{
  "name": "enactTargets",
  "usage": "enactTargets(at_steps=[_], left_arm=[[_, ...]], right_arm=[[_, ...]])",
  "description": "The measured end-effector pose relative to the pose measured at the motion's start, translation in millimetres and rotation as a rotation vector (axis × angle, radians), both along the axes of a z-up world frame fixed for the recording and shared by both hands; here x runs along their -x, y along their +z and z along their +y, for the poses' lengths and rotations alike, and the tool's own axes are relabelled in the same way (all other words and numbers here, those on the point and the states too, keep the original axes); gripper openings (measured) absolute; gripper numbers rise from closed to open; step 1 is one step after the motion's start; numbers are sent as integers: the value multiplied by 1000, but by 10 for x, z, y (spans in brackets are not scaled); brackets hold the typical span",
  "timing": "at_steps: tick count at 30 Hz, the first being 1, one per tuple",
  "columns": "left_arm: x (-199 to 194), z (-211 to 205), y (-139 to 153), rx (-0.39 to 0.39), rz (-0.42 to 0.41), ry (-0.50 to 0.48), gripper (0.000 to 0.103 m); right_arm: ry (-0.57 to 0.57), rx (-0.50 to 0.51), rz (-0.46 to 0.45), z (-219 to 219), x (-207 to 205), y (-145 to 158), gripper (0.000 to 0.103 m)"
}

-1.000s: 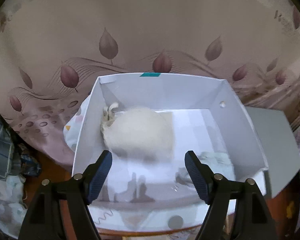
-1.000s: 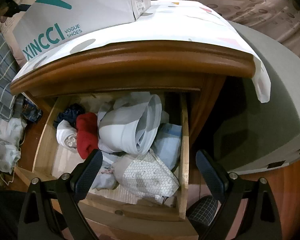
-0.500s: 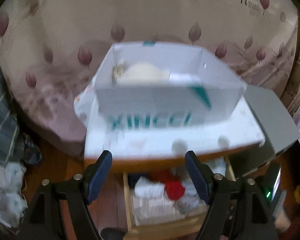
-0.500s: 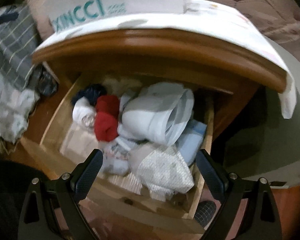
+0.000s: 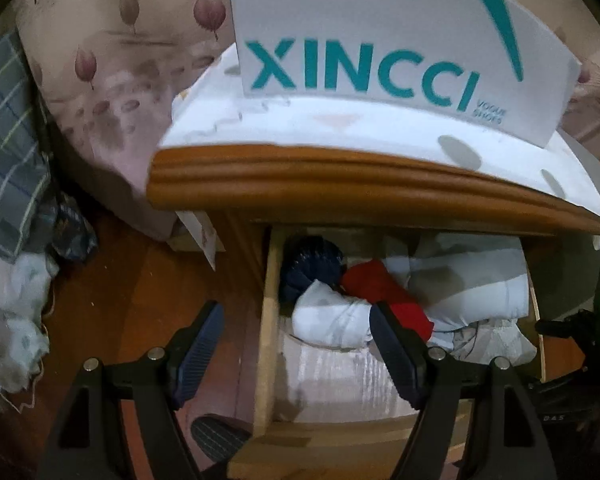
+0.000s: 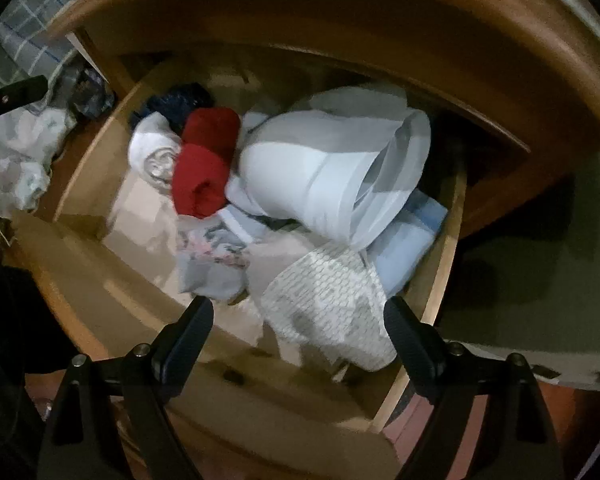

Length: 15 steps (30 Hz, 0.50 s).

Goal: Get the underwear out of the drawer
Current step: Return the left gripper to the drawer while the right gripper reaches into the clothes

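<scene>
- Drawer [image 6: 448, 248] pulled out, packed with rolled underwear [image 6: 204, 168].
- Left gripper [image 5: 296, 344] spread, empty, above drawer's left wall.
- Right gripper [image 6: 300, 332] narrowing over drawer's front garments, gripping nothing.
- Nothing taken out yet.

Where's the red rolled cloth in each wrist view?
Left wrist: red rolled cloth sits in the middle of the open wooden drawer, partly hidden behind one gripper finger.
Right wrist: red rolled cloth lies upper left of centre, in the drawer's far half.
Shared landmark: the white rolled cloth touching its left side in both views.
</scene>
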<state>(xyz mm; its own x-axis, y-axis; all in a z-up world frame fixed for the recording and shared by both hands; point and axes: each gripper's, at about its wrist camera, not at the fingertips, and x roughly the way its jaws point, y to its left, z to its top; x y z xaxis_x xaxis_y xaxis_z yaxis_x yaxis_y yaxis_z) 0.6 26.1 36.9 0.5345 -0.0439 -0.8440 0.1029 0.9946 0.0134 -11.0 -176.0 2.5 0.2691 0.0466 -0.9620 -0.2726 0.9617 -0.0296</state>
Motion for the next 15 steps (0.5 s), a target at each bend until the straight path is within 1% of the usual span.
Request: enactTargets(at_steps=[2,4,7,11,13,15], left_arm=[[-31,-31,-93,-14,15,0,77],[-50,-48,-168,-39,25,-8,77],[-90,11,-260,-43,37,-3,77],[-122,104,-321,10,64,18,77],[-140,143,-339,49,77,32,77],[-148,156,-362,80,88,36,77]], right_arm=[[7,8,37,2,-89,-76,84],[3,20,73,8,-171,-163,81],[4,48,122,40,-269,-304,80],[24,99,159,114,-360,-419,80],[52,124,173,170,-401,-444,80],[88,157,208,241,-437,-509,81]])
